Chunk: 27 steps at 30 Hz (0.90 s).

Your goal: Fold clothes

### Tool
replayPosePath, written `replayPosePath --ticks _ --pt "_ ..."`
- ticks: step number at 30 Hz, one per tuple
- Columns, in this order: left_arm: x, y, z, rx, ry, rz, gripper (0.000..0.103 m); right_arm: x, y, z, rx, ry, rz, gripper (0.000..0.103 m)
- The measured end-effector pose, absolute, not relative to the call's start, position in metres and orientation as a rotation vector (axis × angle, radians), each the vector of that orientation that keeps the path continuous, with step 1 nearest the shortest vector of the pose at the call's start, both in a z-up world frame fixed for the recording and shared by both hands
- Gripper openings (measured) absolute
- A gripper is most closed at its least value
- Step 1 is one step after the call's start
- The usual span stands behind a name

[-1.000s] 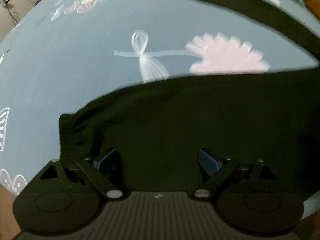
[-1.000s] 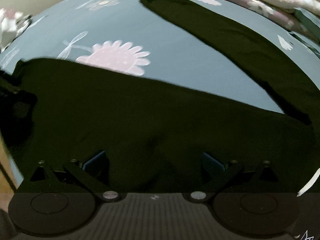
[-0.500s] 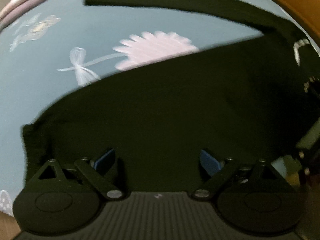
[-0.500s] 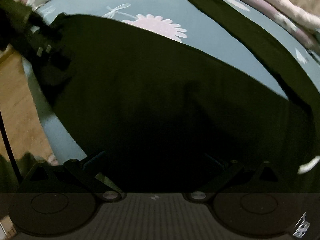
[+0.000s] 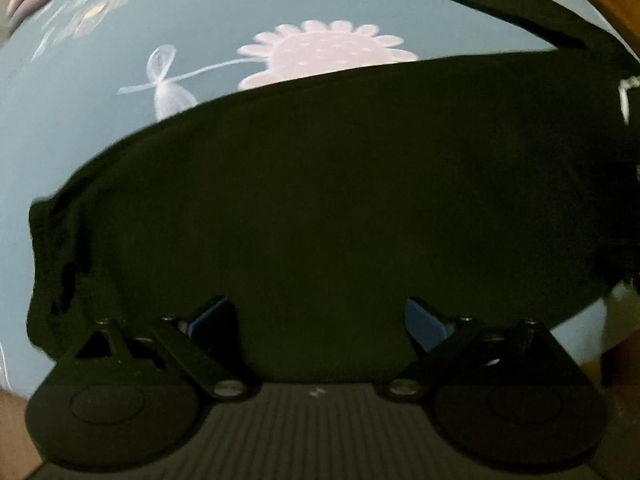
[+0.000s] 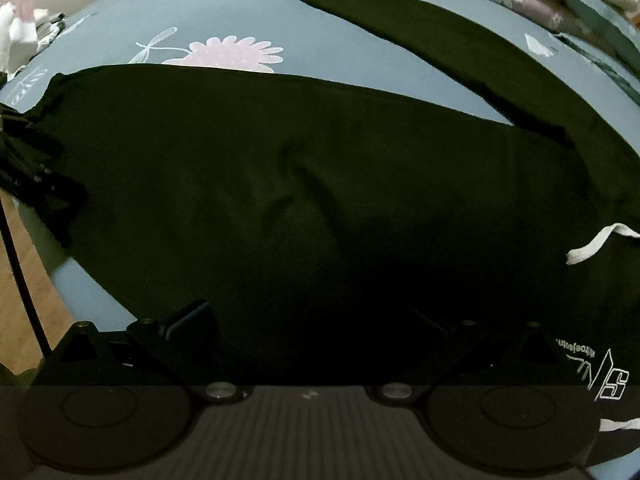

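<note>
- Black trousers [image 6: 320,184] — spread on a blue floral bedsheet [image 6: 400,80]; the near leg runs crosswise in front of both tools, its long axis left to right.
- Second leg [image 6: 440,40] — angled away toward the far side of the bed, well apart from both tools; it joins the near leg at the right, where a white drawstring [image 6: 592,246] marks the waist.
- Cuff [image 5: 52,264] — the gathered end of the near leg, lying at the left edge of the left wrist view.
- Left gripper [image 5: 320,320] — jaws spread wide, blue pads [image 5: 424,320] visible on either side with dark cloth between and below them; nothing pinched. It is the nearer tool to the cuff end.
- Right gripper [image 6: 316,320] — jaws likewise wide apart over the thigh region, nearer the waist; contact with the cloth cannot be told, as the fabric there is in deep shadow.
- Judgement — the coming move likely turns on each tool closing on the near edge of the leg, cuff side left and waist side right, so that the leg can be carried over toward the far one.
</note>
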<state>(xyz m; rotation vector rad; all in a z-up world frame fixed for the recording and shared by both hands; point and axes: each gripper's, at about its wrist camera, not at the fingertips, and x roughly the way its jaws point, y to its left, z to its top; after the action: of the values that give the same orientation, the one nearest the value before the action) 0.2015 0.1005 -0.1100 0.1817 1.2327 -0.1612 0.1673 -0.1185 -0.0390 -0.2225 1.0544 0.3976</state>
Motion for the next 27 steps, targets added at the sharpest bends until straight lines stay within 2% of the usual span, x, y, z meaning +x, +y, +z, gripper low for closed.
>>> replayPosePath --ticks 6,10,15,20,27 --pt "0.217 0.084 -0.090 0.180 1.161 -0.187 0.092 0.181 -0.137 -0.024 -0.195 0.998 0.362 0.103" --pt "0.232 0.067 -0.095 0.199 1.141 -0.228 0.091 0.191 -0.149 -0.027 -0.191 1.006 0.325 0.103" --pt "0.233 0.066 -0.111 0.181 1.193 -0.213 0.093 0.189 -0.158 -0.035 -0.190 1.044 0.345 0.103" --pt "0.239 0.063 -0.105 0.181 1.205 -0.202 0.092 0.190 -0.167 -0.037 -0.147 1.091 0.355 0.103" --pt "0.273 0.044 -0.079 0.140 1.097 -0.258 0.092 0.214 -0.184 -0.017 -0.127 1.026 0.305 0.103"
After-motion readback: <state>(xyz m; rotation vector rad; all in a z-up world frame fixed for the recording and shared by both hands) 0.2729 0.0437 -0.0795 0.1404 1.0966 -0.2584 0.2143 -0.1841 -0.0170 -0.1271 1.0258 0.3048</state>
